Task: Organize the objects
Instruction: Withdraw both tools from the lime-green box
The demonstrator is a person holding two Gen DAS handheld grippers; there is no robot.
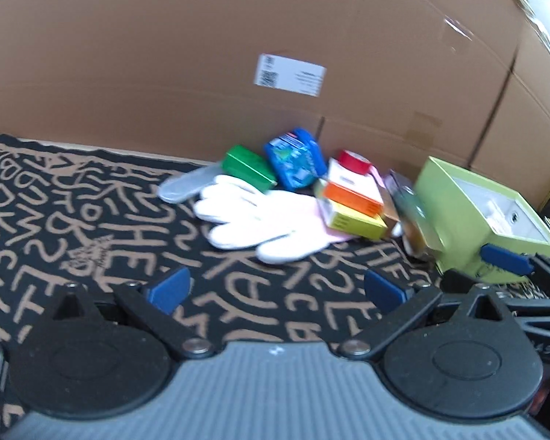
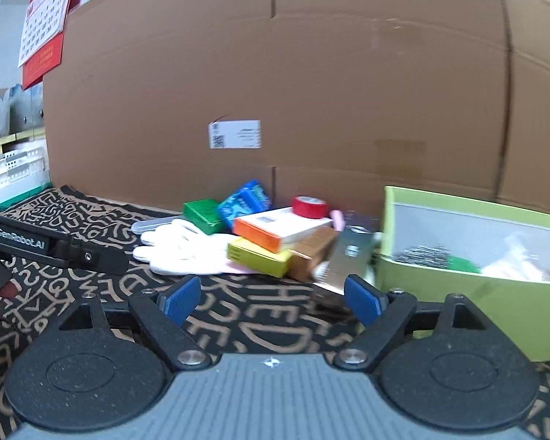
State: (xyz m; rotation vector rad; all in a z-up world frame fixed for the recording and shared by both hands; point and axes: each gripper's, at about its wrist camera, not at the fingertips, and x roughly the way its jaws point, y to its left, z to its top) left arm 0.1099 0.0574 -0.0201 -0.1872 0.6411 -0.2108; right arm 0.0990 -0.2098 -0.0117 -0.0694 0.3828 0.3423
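Both grippers spread wide and empty, short of the pile.

The left gripper (image 1: pixel 277 289) and right gripper (image 2: pixel 271 299) are being held above the lettered cloth (image 1: pixel 73 227). The white glove (image 1: pixel 253 216), the orange box (image 2: pixel 264 233) and the yellow box (image 2: pixel 258 256) are lying ahead of the fingers, untouched, the lime-green open box (image 2: pixel 469 293) being kept beside the right finger.

Lettered cloth (image 2: pixel 275 333): glove (image 2: pixel 179 247), boxes, green tray (image 2: pixel 469 304).

A matt brown cardboard wall (image 2: pixel 311 91) backs a soft white cloth glove (image 2: pixel 179 249), glossy red tape roll (image 2: pixel 310 206) and patterned woven bench cloth (image 1: pixel 73 220).
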